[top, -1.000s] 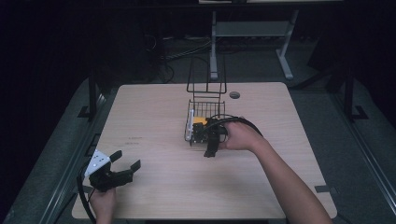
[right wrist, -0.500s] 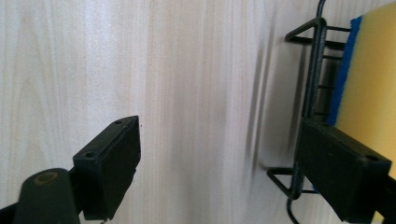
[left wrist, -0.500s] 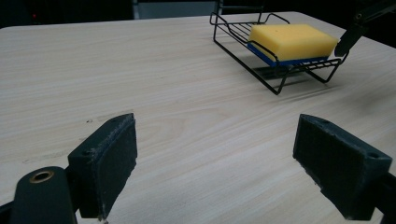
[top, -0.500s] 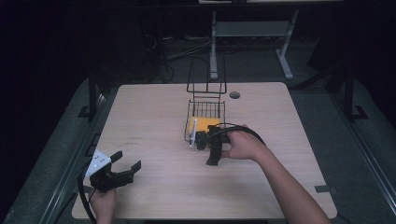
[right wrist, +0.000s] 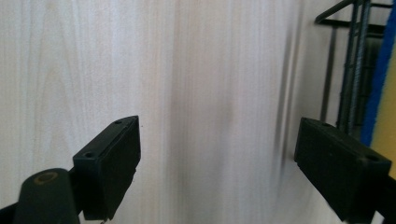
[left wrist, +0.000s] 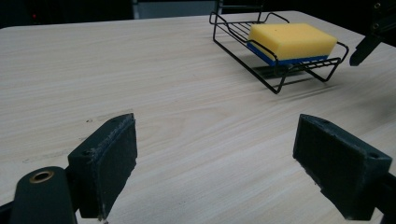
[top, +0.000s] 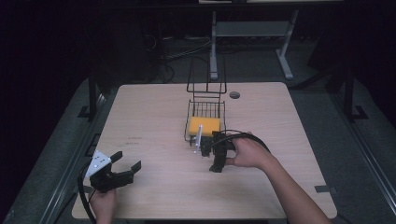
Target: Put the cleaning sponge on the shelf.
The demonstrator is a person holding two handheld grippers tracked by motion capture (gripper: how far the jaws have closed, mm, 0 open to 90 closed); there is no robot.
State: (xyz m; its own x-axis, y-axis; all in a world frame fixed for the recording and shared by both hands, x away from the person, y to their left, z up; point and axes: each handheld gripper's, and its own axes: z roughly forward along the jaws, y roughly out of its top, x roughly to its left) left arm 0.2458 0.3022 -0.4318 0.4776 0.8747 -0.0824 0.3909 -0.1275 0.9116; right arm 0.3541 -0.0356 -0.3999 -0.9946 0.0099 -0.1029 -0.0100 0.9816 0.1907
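Yellow sponge (top: 203,125) lies in wire rack (top: 204,114) mid-table. Right gripper (top: 215,156), jaws wide, empty, just beside rack's near end. Left gripper (top: 122,168), jaws wide, empty, at near-left table (top: 154,107) corner.

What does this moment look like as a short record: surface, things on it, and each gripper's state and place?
surface: wooden table
rack: black wire rack near the table's middle, with a tall wire back
sponge: yellow sponge with a blue underside, lying in the rack
left gripper: left gripper open, holding nothing, at the near left corner of the table
right gripper: right gripper open, holding nothing, just in front of the rack
contact: neither gripper touches the sponge
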